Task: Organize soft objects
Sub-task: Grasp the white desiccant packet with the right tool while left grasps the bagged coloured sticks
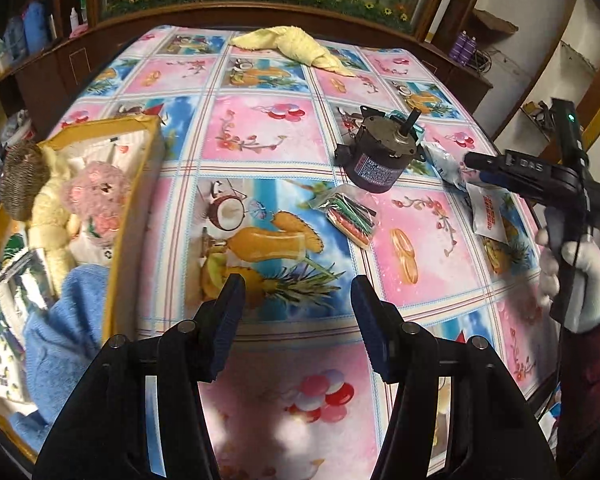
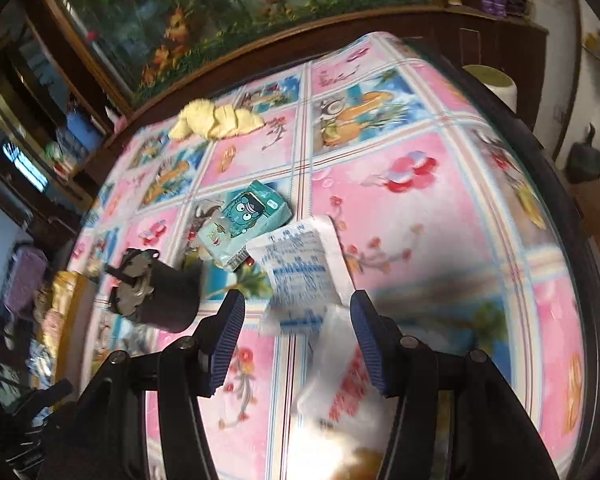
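Two grippers are up over the patterned tablecloth (image 1: 260,132), both jaws about half open and empty. The left gripper (image 1: 298,308) hangs over bare cloth near the front of the table, nothing between its pads. The right gripper (image 2: 298,320), held in a white-gloved hand (image 1: 576,276), hovers above a white sachet (image 2: 300,268), which sits in the gap between its fingers but is not pinched.

Step in hand looks like picking the next soft item. The yellow-edged box (image 1: 136,184) at the left side already holds a pink plush (image 1: 98,188), a pale yellow plush (image 1: 50,216) and a blue towel (image 1: 64,332). Still out on the table: a yellow cloth (image 1: 296,46) at the far edge, a teal tissue pack (image 2: 252,216) just beyond the sachet, and a small bag of coloured bits (image 1: 350,214).

Likely next move: drop the right gripper onto the sachet or tissue pack, close, then carry it across to the box. The dark motor (image 1: 376,160) stands between them and the box, hard and not for sorting, so the path should go over or in front of it. There is open cloth front and centre; the right table edge is close to the sachet.
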Tool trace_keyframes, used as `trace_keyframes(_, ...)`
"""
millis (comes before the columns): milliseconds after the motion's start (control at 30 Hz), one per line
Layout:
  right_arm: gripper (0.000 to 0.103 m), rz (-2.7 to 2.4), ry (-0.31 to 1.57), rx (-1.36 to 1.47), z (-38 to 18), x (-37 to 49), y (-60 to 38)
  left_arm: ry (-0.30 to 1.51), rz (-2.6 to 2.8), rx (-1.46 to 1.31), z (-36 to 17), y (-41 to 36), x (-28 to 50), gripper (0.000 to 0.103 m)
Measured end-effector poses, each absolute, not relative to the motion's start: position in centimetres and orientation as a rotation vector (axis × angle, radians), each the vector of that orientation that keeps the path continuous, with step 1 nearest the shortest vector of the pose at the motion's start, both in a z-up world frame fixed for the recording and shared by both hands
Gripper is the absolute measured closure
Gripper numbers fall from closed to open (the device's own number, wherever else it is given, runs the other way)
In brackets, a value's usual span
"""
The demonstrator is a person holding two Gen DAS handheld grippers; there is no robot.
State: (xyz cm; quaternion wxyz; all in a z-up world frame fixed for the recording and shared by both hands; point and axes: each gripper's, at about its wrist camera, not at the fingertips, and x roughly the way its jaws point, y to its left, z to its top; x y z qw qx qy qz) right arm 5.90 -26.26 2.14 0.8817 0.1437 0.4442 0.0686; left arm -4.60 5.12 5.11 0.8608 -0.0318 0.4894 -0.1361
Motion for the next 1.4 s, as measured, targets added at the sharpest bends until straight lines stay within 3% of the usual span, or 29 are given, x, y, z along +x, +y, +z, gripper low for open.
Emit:
trace_keyframes(267, 0.048, 0.134, 0.990, 0.192, 0.1, 8.3, -24.0, 1.050, -0.292, -0.008, 3.5, 2.1, -0.8, 0.048)
trace_keyframes(333, 0.060, 0.136, 0.987, 0.192, 0.1, 8.0, -24.2, 1.041, -0.297, 0.029, 3.0, 1.0, 0.4, 0.048)
trace_keyframes(400, 0.063, 0.150, 0.993, 0.199, 0.1, 8.2, -24.1, 1.050, -0.295, 0.048, 2.2, 0.1, 1.5, 0.048)
trace_keyframes(467, 0.064, 0.165, 0.998, 0.200, 0.1, 8.1, -24.1, 1.048, -0.316, 0.056, 1.7, -0.6, 2.2, 0.047)
trace_keyframes(600, 0.064, 0.183, 1.003, 0.195, 0.1, 7.8, -23.7, 1.018, -0.308, 0.090, 1.5, -1.5, 2.8, 0.032)
trace_keyframes(900, 0.064, 0.212, 1.011, 0.217, 0.0, 7.2, -23.0, 1.025, -0.439, 0.011, 1.5, -2.4, 3.4, 0.031)
trace_keyframes(1067, 0.064, 0.207, 1.010, 0.226, -0.1, 7.1, -22.8, 0.992, -0.416, 0.169, 1.1, -5.1, 2.6, 0.032)
trace_keyframes(1167, 0.064, 0.208, 1.008, 0.219, -0.1, 6.9, -22.6, 0.962, -0.483, 0.122, 1.2, -4.7, 2.0, 0.066)
trace_keyframes(1400, 0.072, 0.219, 1.005, 0.215, 0.1, 5.5, -22.0, 0.972, -0.489, 0.032, 1.8, -2.9, 1.3, 0.066)
